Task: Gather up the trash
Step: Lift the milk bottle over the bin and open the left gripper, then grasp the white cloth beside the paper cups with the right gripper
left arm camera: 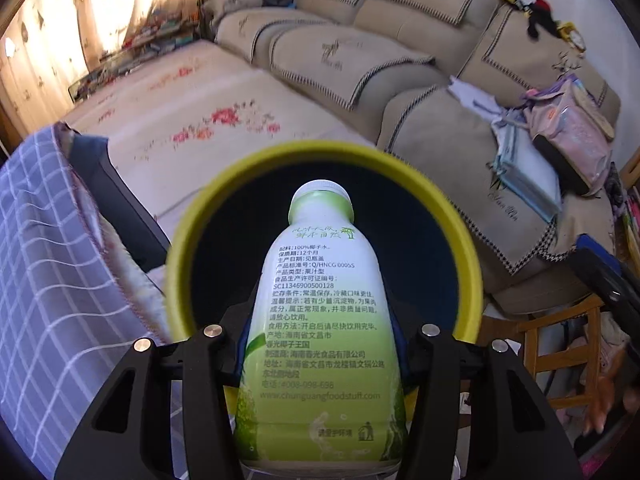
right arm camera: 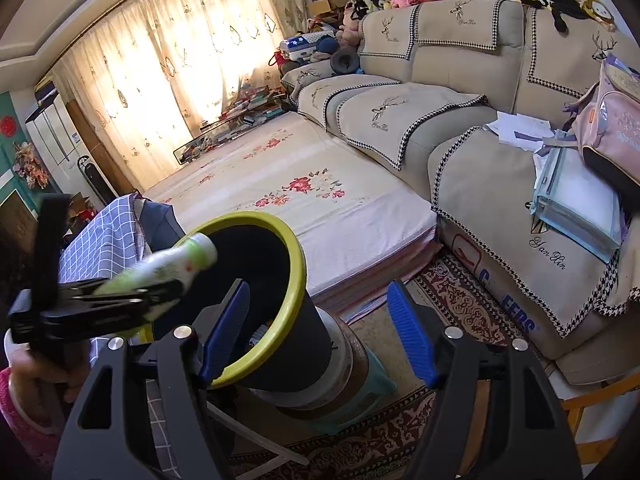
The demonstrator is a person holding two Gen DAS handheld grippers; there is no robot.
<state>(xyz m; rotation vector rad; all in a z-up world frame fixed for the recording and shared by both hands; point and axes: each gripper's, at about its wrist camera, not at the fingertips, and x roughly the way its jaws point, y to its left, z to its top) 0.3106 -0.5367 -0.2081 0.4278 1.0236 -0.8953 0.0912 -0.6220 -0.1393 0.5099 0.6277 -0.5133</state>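
Left gripper (left arm camera: 320,360): clamped on the bottle (left arm camera: 320,312); pads hidden behind it.
Right gripper (right arm camera: 316,328): jaws apart, nothing between them.
Bottle: cap pointing into the bin's mouth; base cut off by the frame.
Bin (right arm camera: 280,300): yellow rim, dark inside, contents unclear.
Sofa (right arm camera: 460,128): behind.

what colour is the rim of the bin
Yellow-green, around a dark inside; the bin rim shows best in the left wrist view.
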